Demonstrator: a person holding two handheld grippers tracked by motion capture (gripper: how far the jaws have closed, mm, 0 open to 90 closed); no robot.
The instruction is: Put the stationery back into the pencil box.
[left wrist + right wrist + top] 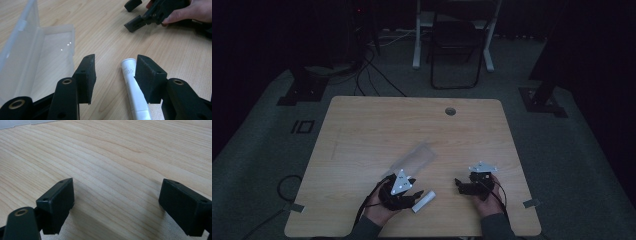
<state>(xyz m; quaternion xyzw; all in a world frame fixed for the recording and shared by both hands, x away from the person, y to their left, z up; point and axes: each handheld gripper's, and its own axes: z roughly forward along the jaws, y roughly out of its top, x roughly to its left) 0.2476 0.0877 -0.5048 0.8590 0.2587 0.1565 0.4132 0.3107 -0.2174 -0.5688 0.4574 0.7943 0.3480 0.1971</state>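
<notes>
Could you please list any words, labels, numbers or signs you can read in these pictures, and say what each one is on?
No text can be read.
white tube: faint grey print near its cap end, too small and blurred to read.
clear plastic case: no print to be seen.
wooden table: no print to be seen.

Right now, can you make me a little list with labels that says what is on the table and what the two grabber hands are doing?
table: light wooden table, round hole near its far edge
tube: small white plastic tube lying flat between the left gripper's jaws, beside one pad, not squeezed
box: clear plastic box lying open on the table, to the left of the tube in the left gripper view
left gripper: open, low over the tube
right gripper: open, nothing between its jaws, bare wood below
</notes>
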